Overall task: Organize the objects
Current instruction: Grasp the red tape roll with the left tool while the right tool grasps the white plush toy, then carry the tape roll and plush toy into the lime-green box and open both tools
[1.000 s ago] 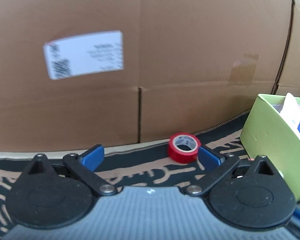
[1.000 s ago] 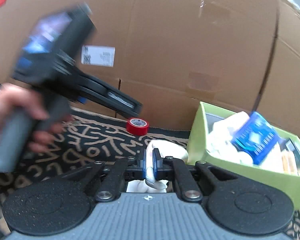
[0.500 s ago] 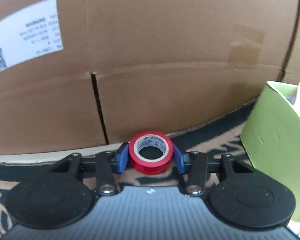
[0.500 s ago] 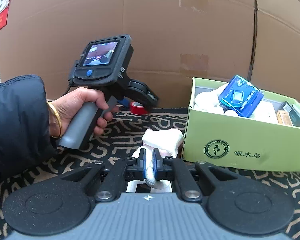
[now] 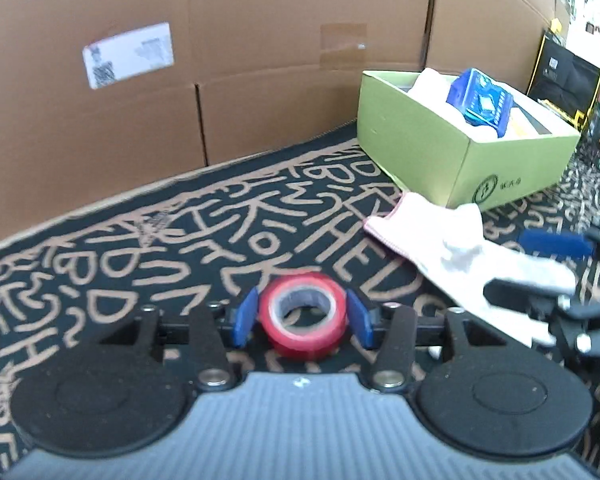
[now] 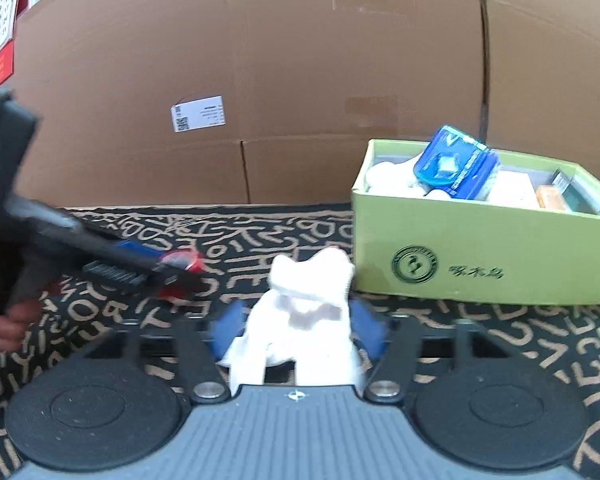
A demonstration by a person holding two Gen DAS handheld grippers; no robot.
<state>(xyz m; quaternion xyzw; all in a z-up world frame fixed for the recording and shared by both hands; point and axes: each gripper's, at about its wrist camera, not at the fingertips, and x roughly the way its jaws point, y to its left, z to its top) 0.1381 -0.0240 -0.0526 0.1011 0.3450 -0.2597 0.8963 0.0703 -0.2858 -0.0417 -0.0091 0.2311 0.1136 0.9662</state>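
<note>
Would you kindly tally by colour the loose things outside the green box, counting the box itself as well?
Red: 1, the tape roll
White: 1, the cloth
Green: 1, the box
Total: 3

The roll of tape [image 5: 302, 326] is red with a pale inner core. The cloth [image 6: 305, 322] is white, with a pinkish hem in the left wrist view. The surface [image 5: 148, 264] wears a black covering scrawled with tan letter-like marks. The box [image 6: 488, 256] is lime green with a dark round emblem printed on its side; a translucent blue case [image 6: 456, 168] lies inside. Plain brown cardboard [image 6: 300, 80] stands behind, bearing a white printed label [image 6: 198, 113]. The claw pads [image 5: 246, 316] are blue.
</note>
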